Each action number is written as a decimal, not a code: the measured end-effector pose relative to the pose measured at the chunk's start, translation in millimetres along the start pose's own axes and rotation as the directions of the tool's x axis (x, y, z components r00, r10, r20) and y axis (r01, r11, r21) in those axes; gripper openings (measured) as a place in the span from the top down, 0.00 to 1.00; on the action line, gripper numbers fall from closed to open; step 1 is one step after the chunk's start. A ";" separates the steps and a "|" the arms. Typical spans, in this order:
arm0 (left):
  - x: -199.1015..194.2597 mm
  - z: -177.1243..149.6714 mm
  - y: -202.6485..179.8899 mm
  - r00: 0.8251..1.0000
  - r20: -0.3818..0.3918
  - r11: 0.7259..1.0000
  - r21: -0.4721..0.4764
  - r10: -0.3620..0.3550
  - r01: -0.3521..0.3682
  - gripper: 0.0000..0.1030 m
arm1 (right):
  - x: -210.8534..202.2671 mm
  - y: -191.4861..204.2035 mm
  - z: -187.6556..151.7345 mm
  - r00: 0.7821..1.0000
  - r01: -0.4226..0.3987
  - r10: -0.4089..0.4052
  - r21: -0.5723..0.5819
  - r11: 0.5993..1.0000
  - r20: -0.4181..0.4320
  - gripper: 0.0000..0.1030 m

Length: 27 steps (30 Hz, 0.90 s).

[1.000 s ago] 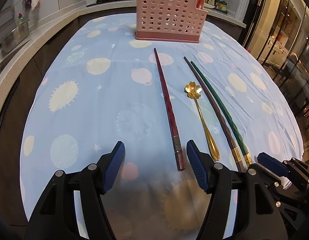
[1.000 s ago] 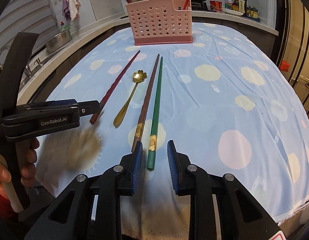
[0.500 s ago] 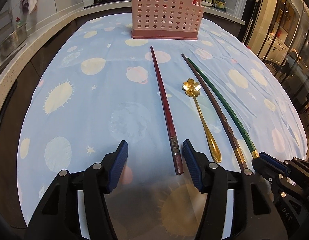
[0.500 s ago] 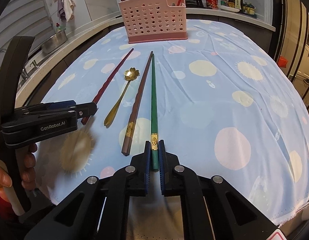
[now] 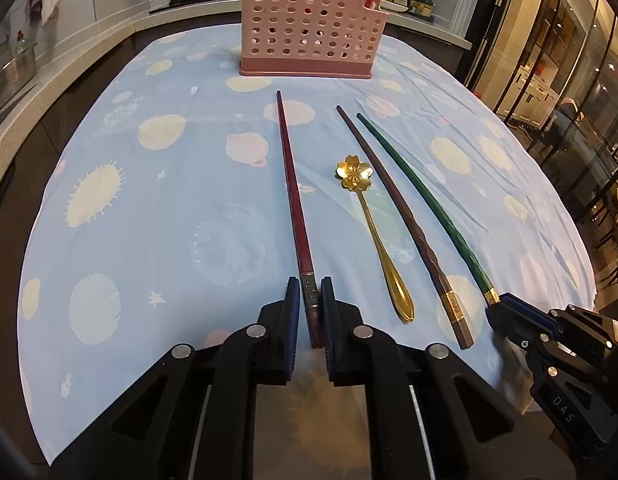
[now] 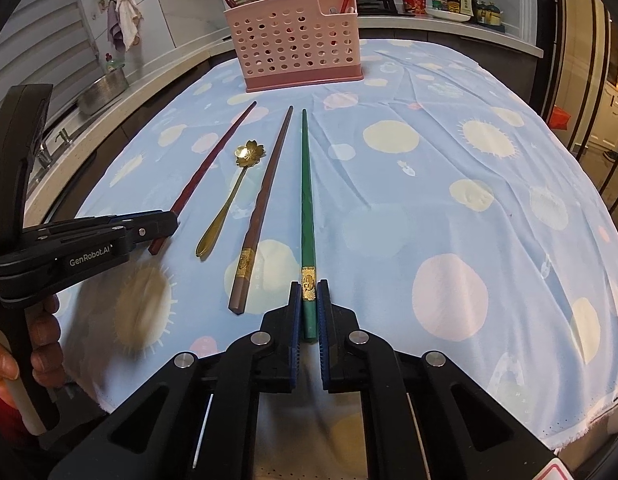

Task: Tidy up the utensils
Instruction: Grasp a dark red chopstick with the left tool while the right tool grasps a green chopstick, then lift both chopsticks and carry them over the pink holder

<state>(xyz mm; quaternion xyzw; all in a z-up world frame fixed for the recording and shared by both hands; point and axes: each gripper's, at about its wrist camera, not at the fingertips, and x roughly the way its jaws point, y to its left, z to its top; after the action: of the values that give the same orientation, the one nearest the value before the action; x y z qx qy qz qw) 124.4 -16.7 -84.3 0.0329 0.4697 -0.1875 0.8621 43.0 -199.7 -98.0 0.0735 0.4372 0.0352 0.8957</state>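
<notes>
Four utensils lie side by side on the blue tablecloth [image 5: 189, 200]. The dark red chopstick [image 5: 295, 200] is farthest left, and my left gripper [image 5: 309, 280] is closing on its near end, blue pads against both sides. A gold flower-headed spoon [image 5: 373, 232] and a brown chopstick [image 5: 401, 216] lie loose between the grippers. My right gripper [image 6: 309, 284] is shut on the near end of the green chopstick [image 6: 306, 200], just behind its gold band. All the utensils rest flat on the cloth. The pink perforated utensil holder [image 5: 305, 36] stands at the table's far side with several chopsticks in it.
The table's near edge runs just under both grippers. A person's hand [image 6: 41, 344] holds the left gripper's handle. Behind the table a counter [image 6: 449, 28] carries pans and bottles. A metal pot [image 6: 103, 90] sits by the sink at the left.
My left gripper's jaws have gone from wide apart to pressing on the red chopstick's end. The right gripper's jaws narrowed onto the green chopstick. Neither chopstick has left the cloth.
</notes>
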 end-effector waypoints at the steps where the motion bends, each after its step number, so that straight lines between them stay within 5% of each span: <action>1: -0.3 -0.2 0.4 1.000 -0.002 1.000 -0.004 -0.005 0.005 0.91 | -0.4 -0.9 -0.2 1.000 0.000 0.000 0.002 1.000 0.000 0.93; 14: -17.9 -1.0 3.9 1.000 0.007 0.999 -0.026 -0.022 0.022 0.93 | -20.8 -11.8 10.3 0.999 0.003 -0.004 0.025 1.000 0.051 0.93; 27: -77.0 30.8 1.1 0.984 0.174 0.999 -0.012 -0.032 0.034 0.95 | -68.4 -20.9 50.0 0.978 -0.017 0.007 0.049 0.999 0.211 0.93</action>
<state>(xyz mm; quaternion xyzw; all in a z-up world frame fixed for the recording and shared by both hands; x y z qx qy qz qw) 111.7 -0.4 -3.9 0.0024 0.3945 -0.2003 0.8968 40.3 -234.1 -17.9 0.1019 0.3403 0.0217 0.9345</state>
